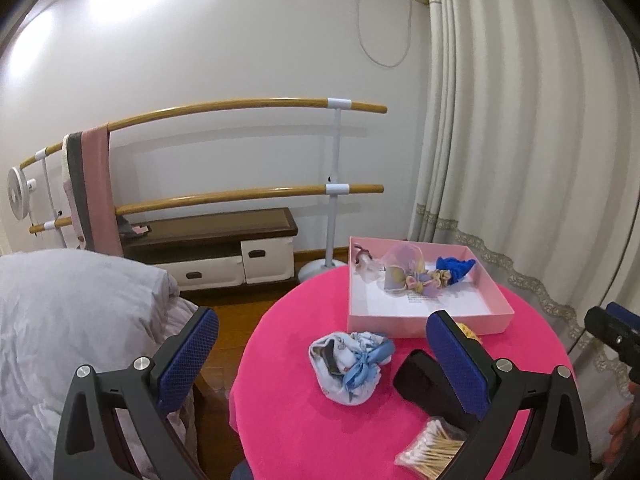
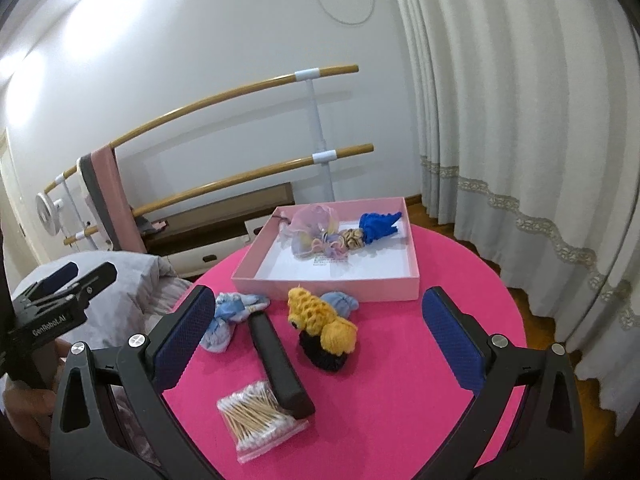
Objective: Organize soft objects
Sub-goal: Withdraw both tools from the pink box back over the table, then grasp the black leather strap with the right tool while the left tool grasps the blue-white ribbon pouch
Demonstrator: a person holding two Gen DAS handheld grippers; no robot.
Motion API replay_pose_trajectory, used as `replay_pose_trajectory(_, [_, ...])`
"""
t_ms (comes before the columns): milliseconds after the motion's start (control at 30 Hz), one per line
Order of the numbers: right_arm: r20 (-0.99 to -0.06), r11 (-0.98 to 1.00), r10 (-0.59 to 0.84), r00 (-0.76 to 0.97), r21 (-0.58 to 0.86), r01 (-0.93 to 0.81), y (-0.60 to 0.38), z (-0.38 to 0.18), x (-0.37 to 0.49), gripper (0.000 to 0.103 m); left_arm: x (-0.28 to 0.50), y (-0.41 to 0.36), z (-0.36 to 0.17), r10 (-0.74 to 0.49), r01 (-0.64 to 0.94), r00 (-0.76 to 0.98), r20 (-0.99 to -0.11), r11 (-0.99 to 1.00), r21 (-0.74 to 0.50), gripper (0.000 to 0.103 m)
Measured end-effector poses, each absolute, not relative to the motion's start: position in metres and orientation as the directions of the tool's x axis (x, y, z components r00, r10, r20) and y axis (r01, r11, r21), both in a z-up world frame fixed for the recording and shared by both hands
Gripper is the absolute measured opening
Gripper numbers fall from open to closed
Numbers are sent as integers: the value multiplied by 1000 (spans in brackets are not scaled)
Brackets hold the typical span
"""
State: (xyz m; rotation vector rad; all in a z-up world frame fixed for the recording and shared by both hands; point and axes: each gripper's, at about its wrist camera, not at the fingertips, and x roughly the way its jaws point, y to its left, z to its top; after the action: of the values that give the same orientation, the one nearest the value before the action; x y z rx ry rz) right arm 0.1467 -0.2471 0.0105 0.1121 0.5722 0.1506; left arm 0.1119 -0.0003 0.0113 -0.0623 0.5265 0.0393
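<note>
surface: round, pink cloth; everything lies on it, both claws hang over the near edge.
box: open pink tray at the far side, looks like the collection spot; pastel scrunchies and blue scrunchie already in it.
left claw: jaws wide apart, holding nothing, lined up on the light blue bundle.
right claw: jaws wide apart, empty, yellow-and-black knit piece between them.
black bar, cotton swabs: rigid, probably not for the box.

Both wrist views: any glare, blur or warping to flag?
Left wrist view: glare blows out the upper-left wall; fisheye bows the wooden barre; pink box stays sharp. Right wrist view: same wall glare, curtain curves toward the rim, cotton swabs crisp, dark vignette in the corners.
</note>
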Motion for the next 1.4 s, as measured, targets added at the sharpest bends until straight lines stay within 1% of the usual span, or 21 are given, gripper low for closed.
replay_pose_trajectory(467, [-589,975,216,779,174,-138,-244,-12,154,103,111,-3,-6,12,-35,821,-571,999,-30,103])
replay_pose_trajectory(833, [-705,959,285,649,205,-198,-222,-66,182,103,137,2,-37,27,-35,762,-646,999,1,103])
replay_pose_trajectory(933, [-732,956,292,615,207,-208,-216,-81,190,101,145,6,-46,26,-34,747,-664,999,0,103])
replay_pose_trajectory(1033, [-755,953,300,583,208,-221,-210,-94,198,95,156,8,-56,28,-38,736,-677,999,1,103])
replay_pose_trajectory(1100, [-769,949,309,560,211,-233,-205,-103,204,84,161,10,-60,29,-39,729,-684,999,1,103])
replay_pose_trajectory(1167, [-783,945,318,535,214,-249,-200,-111,210,78,167,11,-66,32,-42,723,-690,999,2,103])
replay_pose_trajectory(1233, [-796,936,335,504,220,-275,-194,-119,215,74,172,13,-72,33,-43,718,-696,999,2,103])
replay_pose_trajectory(1300, [-806,929,345,481,222,-295,-188,-126,220,66,177,12,-77,35,-44,711,-702,999,6,103])
replay_pose_trajectory(1333, [-810,927,349,472,223,-303,-186,-128,222,65,179,12,-79,36,-43,708,-705,999,7,103])
replay_pose_trajectory(1367, [-816,923,352,460,221,-313,-184,-132,226,60,182,11,-82,34,-42,705,-709,999,7,103])
replay_pose_trajectory(1400, [-820,921,353,450,219,-323,-181,-134,228,53,184,11,-84,33,-39,702,-711,999,8,103])
